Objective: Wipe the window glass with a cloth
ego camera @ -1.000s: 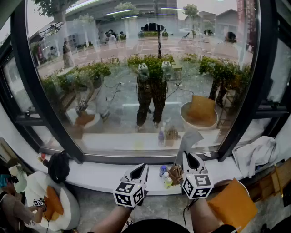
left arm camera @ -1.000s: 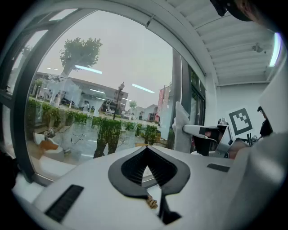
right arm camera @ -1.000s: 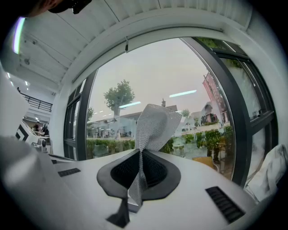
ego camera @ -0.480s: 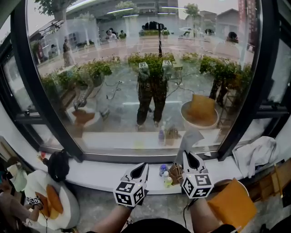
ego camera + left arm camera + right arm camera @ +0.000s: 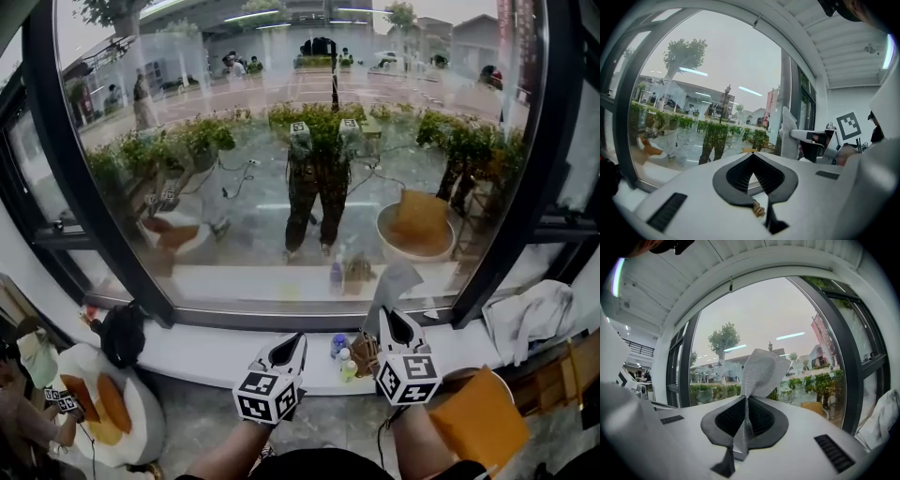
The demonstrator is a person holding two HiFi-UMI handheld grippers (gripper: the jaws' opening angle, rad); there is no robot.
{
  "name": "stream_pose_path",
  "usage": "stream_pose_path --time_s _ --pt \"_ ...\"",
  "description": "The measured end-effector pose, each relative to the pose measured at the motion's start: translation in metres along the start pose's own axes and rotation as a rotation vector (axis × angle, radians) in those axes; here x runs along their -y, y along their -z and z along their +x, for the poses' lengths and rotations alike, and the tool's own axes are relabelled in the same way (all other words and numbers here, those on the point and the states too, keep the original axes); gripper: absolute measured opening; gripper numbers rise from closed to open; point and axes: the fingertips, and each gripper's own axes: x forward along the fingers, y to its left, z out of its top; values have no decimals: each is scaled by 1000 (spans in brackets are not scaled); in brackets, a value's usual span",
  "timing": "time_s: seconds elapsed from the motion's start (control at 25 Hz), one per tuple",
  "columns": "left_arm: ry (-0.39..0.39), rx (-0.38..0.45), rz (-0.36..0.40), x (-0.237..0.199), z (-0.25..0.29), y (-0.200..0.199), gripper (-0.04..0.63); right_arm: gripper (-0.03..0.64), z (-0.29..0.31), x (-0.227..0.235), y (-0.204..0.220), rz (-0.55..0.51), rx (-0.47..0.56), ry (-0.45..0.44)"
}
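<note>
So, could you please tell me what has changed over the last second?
Almost nothing. The right claw stays shut on the grey cloth, held up toward the window glass, and the left claw stays shut and empty beside it. Only the view has drifted slightly, and the person at the lower left has shifted a little.

The broad window pane [image 5: 309,141] lies unobstructed between the left frame post [image 5: 91,187] and the right frame post [image 5: 532,169]. Below it on the white sill [image 5: 206,352], small bottles [image 5: 343,362] crowd the gap between the left gripper [image 5: 296,339] and the right gripper [image 5: 390,319]. A black bag [image 5: 120,333] blocks the left end and crumpled white fabric [image 5: 534,314] the right.
</note>
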Motion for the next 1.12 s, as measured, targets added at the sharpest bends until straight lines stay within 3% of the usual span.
stream_pose_path --time_s 0.64,1.12 --pt "-32 -18 4 -6 -5 3 6 32 13 2 -3 -11 6 -12" --pt "11 -19 11 -45 -2 -12 6 32 42 -16 -15 -18 25 48"
